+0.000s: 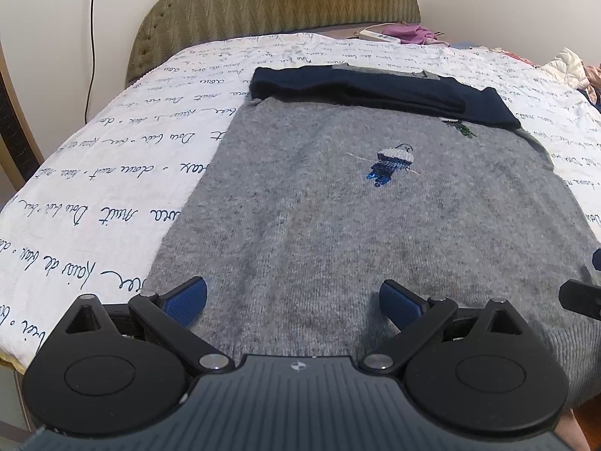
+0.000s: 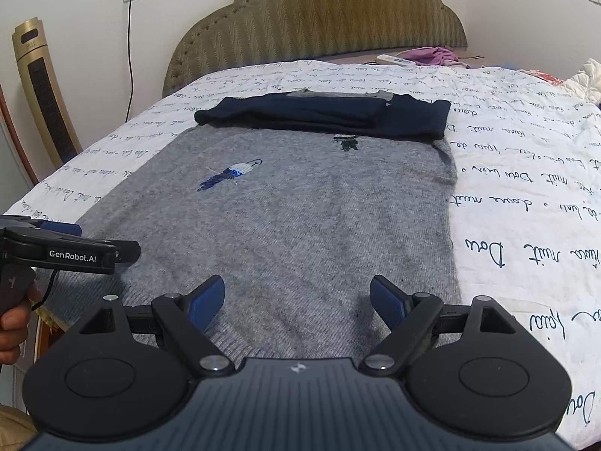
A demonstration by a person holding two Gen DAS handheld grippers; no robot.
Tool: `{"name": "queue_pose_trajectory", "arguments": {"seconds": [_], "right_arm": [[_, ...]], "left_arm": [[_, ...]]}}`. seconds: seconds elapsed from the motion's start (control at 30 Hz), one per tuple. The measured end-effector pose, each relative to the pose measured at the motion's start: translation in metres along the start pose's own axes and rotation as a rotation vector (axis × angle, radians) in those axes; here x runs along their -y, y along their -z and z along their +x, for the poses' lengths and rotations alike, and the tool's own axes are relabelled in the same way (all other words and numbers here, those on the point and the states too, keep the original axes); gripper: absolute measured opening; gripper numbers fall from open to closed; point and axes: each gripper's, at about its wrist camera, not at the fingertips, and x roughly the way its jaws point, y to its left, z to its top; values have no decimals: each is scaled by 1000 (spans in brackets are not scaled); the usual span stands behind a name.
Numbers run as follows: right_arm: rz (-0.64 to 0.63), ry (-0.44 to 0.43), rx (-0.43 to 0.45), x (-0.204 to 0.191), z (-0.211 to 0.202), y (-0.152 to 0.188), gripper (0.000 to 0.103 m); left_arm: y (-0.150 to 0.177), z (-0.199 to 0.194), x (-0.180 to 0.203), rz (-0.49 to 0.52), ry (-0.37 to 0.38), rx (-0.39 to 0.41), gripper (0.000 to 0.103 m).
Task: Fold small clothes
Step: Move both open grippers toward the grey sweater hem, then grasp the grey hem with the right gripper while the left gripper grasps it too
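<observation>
A small grey knit sweater [image 1: 338,203] lies flat on the bed, its hem toward me; it also shows in the right wrist view [image 2: 300,218]. Its navy sleeves [image 1: 375,94] are folded across the chest near the collar, also seen in the right wrist view [image 2: 330,114]. A small embroidered blue figure [image 1: 390,163] sits on the front. My left gripper [image 1: 293,297] is open and empty over the hem's left part. My right gripper [image 2: 296,297] is open and empty over the hem's right part. The left gripper's side [image 2: 67,251] shows in the right wrist view.
The bed has a white cover with script writing [image 1: 112,173] and a padded olive headboard [image 1: 278,0]. A white power strip [image 2: 396,60] and purple cloth [image 2: 435,54] lie at the head. A gold tower fan [image 2: 41,86] stands left of the bed. Crumpled clothes [image 1: 571,67] lie far right.
</observation>
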Motion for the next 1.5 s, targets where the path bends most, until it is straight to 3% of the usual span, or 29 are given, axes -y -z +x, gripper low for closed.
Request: {"name": "queue_pose_trajectory", "arguments": {"seconds": [0.8, 0.97, 1.13, 1.2, 1.4, 1.5], "right_arm": [[30, -43, 7, 1, -10, 1, 85], [28, -62, 15, 1, -12, 0, 85], [130, -107, 20, 28, -16, 1, 85], [167, -112, 26, 41, -20, 3, 85], [279, -95, 20, 82, -32, 15, 85], [337, -96, 6, 101, -39, 24, 85]], "left_arm": [[-1, -7, -9, -6, -4, 21, 102], [0, -15, -33, -16, -16, 58, 102], [3, -18, -77, -16, -20, 65, 102], [2, -17, -95, -32, 2, 52, 101], [10, 0, -126, -53, 172, -51, 100], [15, 6, -127, -64, 197, -69, 99]]}}
